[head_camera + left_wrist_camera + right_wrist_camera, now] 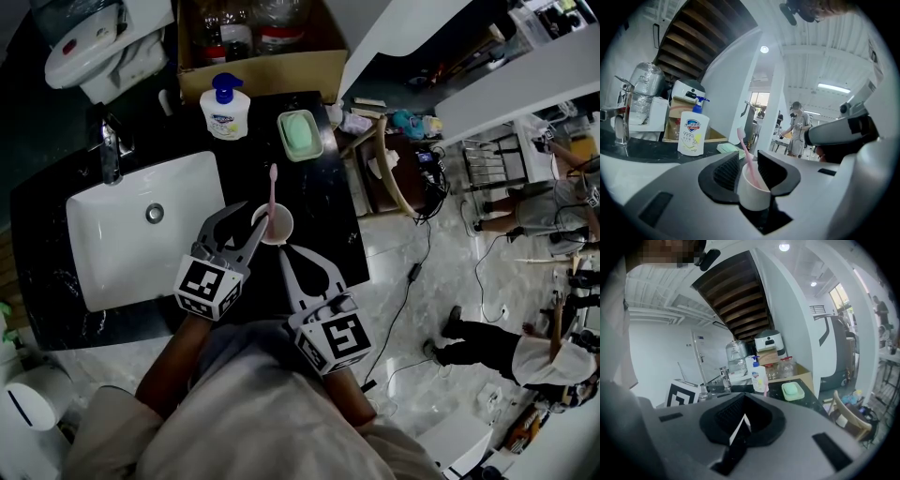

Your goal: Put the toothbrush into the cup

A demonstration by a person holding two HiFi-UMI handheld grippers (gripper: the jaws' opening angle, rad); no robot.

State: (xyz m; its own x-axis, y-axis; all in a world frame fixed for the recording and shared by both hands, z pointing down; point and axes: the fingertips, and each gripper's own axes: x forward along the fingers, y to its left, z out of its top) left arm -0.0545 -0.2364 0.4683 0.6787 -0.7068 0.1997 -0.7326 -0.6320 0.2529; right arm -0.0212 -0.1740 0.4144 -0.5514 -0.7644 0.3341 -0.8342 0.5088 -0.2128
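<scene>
The white cup [273, 225], with the pink toothbrush [272, 192] standing in it, sits on the black surface [319, 202] near the white sink's right rim [221, 202]. It stands between the left claw's [246, 221] spread jaws, which do not press it. The right claw [286, 255], jaws closed together, points at the cup from the surface's near edge, and bare surface lies to the cup's right.

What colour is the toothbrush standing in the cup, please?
The toothbrush is pink; the left gripper view shows it best, leaning in the white cup.
</scene>
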